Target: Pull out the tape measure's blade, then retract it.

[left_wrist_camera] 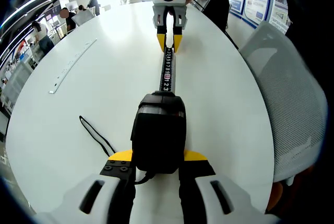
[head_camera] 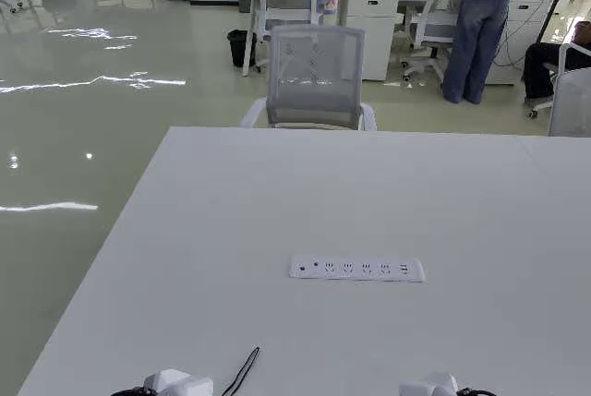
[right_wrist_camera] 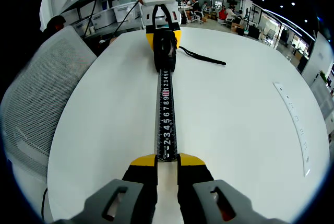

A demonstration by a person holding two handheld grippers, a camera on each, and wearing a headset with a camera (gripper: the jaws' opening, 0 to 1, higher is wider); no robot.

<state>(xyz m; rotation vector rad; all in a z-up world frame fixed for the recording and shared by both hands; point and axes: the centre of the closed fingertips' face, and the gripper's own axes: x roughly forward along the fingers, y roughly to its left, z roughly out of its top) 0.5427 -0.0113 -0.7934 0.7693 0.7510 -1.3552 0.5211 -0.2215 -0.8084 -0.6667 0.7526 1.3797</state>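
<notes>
Where the white table [head_camera: 369, 184] carries the work, the items stand as follows.

- One tape measure [left_wrist_camera: 158, 125], black-cased, resting on the table near its edge. It is clamped from both sides by the left claw [left_wrist_camera: 158, 156], whose yellow-tipped jaws are closed on the case.
- One blade [right_wrist_camera: 166, 114], drawn out of the case in a straight line and lying flat along the table top with its numbered face up. Its end is pinched between the closed jaws of the right claw [right_wrist_camera: 167, 160].
- One strap [left_wrist_camera: 96, 135], a thin black cord lying loose on the table just beside the case.
- One power strip [head_camera: 356, 269], white and flat, toward the table's middle and well apart from the tape measure.
- One office chair [head_camera: 314, 78], with a grey mesh back, standing at the table's far edge.
- One person [head_camera: 480, 18], standing at another desk in the background.
</notes>
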